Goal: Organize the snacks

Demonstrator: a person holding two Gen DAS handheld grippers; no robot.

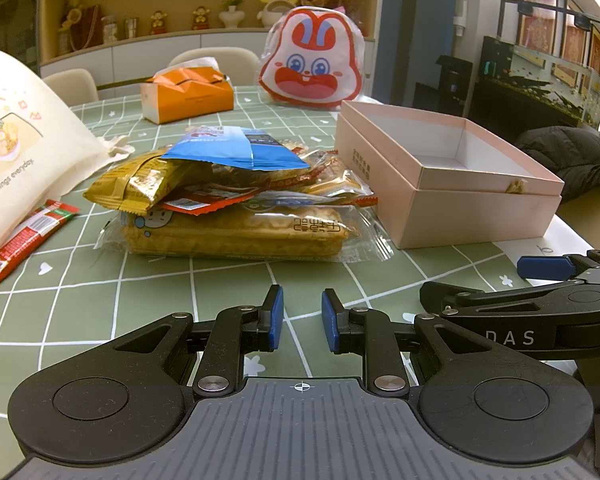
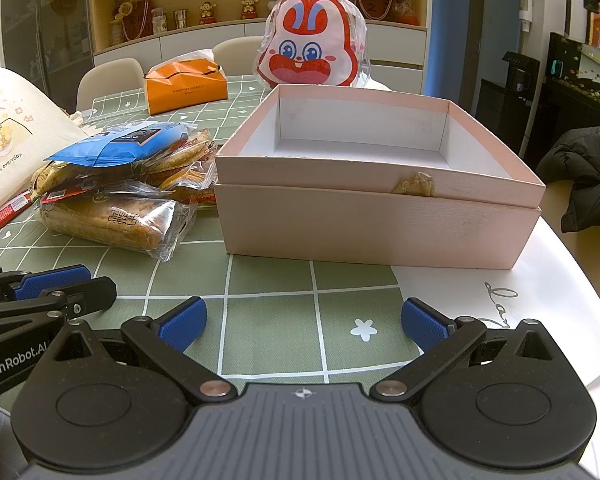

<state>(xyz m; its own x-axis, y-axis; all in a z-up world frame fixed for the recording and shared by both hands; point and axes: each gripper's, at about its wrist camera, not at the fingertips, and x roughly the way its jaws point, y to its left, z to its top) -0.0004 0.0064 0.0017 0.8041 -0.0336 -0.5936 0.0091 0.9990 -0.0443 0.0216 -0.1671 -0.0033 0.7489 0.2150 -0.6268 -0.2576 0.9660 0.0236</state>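
1. Around the work area stand an orange tissue box [image 1: 188,94] and a rabbit-face bag [image 1: 311,65] at the far side of the surface [image 1: 148,280], with a cream tote bag [image 1: 24,128] at the left edge.
2. A red stick packet [image 1: 24,236] lies beside the tote, apart from the heap.
3. The snack pile [image 1: 236,196] sits ahead of the left gripper [image 1: 302,320], with bare green cloth between them; a blue packet [image 1: 232,148] tops it and a wrapped bread loaf [image 1: 236,232] lies at the bottom.
4. One pink box [image 2: 380,196], open and empty, stands straight ahead of the right gripper [image 2: 304,322], just right of the pile.
5. Left jaws stand narrowly apart, holding nothing; right jaws stand wide apart, also empty.
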